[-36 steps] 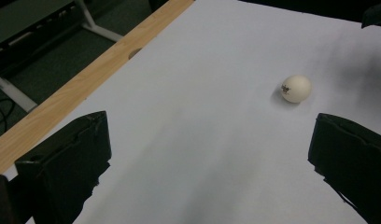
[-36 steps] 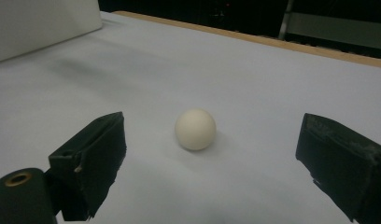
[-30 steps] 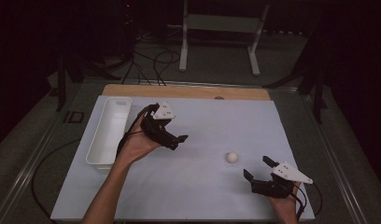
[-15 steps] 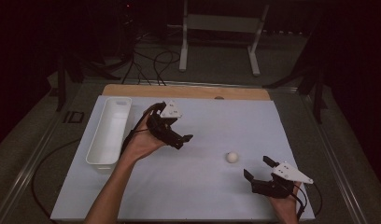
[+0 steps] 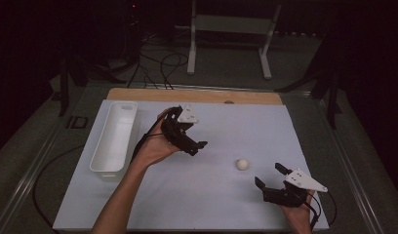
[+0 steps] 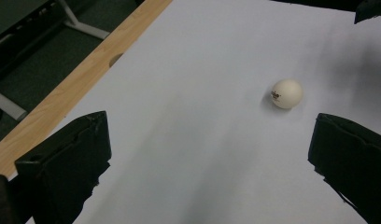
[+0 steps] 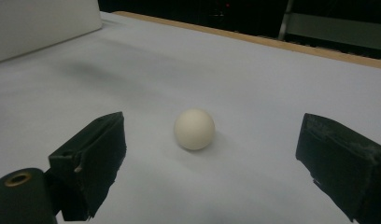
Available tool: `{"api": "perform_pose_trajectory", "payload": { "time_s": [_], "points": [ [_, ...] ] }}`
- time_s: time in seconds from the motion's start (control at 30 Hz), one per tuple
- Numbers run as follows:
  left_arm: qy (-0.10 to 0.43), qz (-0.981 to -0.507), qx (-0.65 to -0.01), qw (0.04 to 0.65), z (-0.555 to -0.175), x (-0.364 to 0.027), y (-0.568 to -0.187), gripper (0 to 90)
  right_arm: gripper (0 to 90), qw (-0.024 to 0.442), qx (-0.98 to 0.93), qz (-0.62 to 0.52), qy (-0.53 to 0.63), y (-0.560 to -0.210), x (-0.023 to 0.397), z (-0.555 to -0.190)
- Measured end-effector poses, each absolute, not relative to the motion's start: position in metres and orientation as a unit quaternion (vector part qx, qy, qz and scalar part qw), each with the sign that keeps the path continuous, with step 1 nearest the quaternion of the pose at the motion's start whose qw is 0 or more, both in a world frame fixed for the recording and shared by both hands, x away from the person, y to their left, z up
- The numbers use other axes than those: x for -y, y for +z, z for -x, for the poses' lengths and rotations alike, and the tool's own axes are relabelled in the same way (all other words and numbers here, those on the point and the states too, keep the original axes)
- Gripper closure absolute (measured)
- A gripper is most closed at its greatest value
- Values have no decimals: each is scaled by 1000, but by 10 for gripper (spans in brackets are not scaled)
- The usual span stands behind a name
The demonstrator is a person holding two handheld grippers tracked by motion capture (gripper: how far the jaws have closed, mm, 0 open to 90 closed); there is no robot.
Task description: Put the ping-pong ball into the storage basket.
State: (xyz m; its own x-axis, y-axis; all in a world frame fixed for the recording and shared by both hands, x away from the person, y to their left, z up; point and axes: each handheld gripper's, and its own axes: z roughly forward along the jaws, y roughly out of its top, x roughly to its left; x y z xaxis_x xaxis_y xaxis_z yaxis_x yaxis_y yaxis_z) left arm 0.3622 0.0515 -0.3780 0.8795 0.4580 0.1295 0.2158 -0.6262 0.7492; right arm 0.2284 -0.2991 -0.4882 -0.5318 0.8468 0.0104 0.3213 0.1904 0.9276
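A small white ball rests on the white table sheet, right of centre. My left gripper is held a little above the sheet to the ball's left, its jaws open and pointing toward the ball. In the left gripper view, the ball lies ahead and to the right, between the lines of the wide-open left gripper. My right gripper sits low at the front right, just short of the ball, open. In the right gripper view, the ball lies close ahead of the open right gripper.
A long white tray lies along the sheet's left side, and nothing shows inside it. A wooden strip borders the far edge of the table. Cables and a metal stand are on the dark floor beyond.
My left gripper has drifted a little to the right, toward the ball. The right gripper and the ball have stayed put.
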Motion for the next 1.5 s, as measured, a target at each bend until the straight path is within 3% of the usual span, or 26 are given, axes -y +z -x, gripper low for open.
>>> {"api": "perform_pose_trajectory", "payload": {
  "time_s": [1.5],
  "points": [
    [111, -919, -122, 357, -373, -16, -388, 0, 80, 266, -722, -405, 493, -488, 302, -229]
  ]
}}
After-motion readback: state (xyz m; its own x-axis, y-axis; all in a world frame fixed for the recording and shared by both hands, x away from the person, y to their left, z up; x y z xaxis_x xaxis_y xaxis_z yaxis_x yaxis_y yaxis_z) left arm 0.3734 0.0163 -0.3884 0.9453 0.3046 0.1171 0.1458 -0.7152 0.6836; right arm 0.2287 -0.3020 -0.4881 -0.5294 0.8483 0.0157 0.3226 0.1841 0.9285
